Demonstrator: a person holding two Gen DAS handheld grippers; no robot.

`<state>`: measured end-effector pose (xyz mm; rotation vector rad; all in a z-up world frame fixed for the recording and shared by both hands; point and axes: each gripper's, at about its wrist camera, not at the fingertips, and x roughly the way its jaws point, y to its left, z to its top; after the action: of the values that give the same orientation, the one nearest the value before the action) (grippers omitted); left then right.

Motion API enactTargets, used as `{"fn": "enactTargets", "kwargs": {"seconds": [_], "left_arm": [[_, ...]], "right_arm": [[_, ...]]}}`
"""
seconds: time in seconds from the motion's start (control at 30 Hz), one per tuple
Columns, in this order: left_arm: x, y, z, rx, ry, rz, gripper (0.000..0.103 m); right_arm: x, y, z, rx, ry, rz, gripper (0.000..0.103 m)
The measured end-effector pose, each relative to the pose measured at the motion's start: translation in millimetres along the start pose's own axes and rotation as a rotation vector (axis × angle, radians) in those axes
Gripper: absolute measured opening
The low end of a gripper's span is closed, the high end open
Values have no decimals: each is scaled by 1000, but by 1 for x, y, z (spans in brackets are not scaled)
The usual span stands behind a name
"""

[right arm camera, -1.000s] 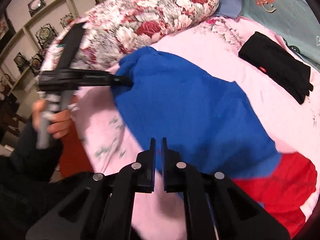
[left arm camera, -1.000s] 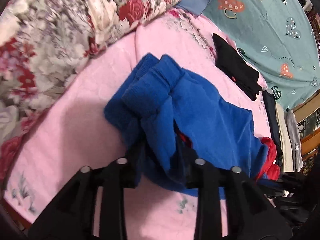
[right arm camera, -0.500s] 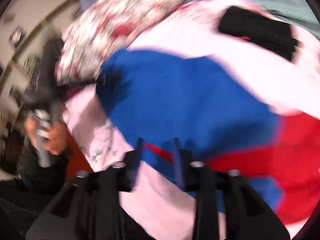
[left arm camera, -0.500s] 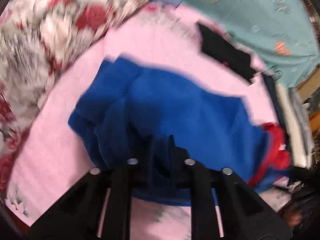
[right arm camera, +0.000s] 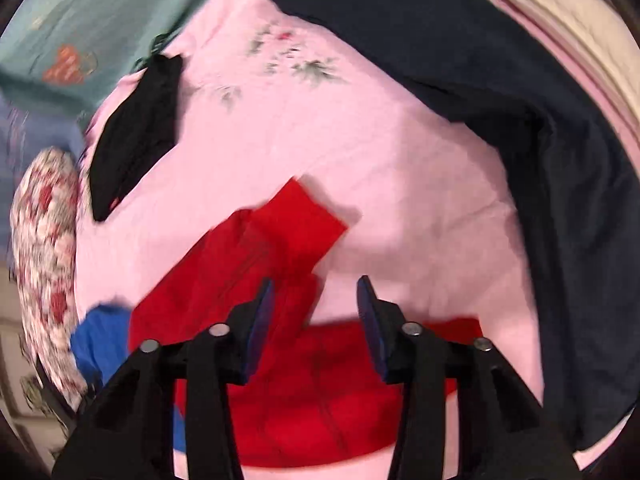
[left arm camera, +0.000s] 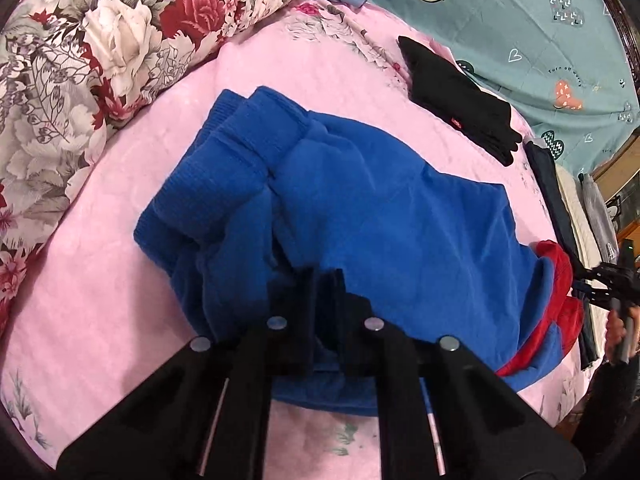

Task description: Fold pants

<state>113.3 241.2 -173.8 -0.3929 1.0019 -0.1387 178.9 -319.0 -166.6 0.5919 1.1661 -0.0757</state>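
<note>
Floral pillow (left arm camera: 100, 52): lies along the far left edge of the pink bedspread (left arm camera: 100, 300), clear of the work.
Blue pants (left arm camera: 380, 216): in the middle of the bedspread, doubled over into a thick bundle, ribbed cuffs bunched at the left end, a red part (left arm camera: 556, 300) showing at the right end.
Left gripper (left arm camera: 322, 280): jaws drawn nearly together with blue cloth between them, pinching the near edge of the bundle.
Black garment (left arm camera: 460, 96): already folded flat, lying well apart beyond the pants, a tiny red tab on it too small to read.
Right gripper (right arm camera: 316, 308): jaws spread wide and holding nothing, poised over the red cloth (right arm camera: 280, 256), which lies loose with one flap turned out.
Dark navy garment (right arm camera: 520, 120): draped along the right side of the bed.
Progress: I'd say about halfway; the blue end is gathered, but the red end looks untidy and no neat final fold is in place.
Writing: the teal sheet (left arm camera: 520, 20) carries hearts and small print that reads like "Turn off worry".
</note>
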Motion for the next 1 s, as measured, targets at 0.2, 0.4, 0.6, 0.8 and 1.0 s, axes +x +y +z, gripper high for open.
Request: {"fn": "enactTargets", "kwargs": {"seconds": [0.2,0.4,0.6,0.8,1.0], "left_arm": [[1,-2,1,1,6,7,10],[-1,1,2,-11,14,-11,10],[-1,-1,2,0,18,-5,10],[-2,-3,1,14,36,8,10],[-23,-13,-2,56,32,81,13]], "right_arm": [[33,14,13,-6,37,17,40],[12,30,7,-62,-42,-12,11],[-97,2,-40,-37,-227,43,11],[-65,-59,-89,49,-130,5,10],[-41,-69,-101,47,-127,20,18]]}}
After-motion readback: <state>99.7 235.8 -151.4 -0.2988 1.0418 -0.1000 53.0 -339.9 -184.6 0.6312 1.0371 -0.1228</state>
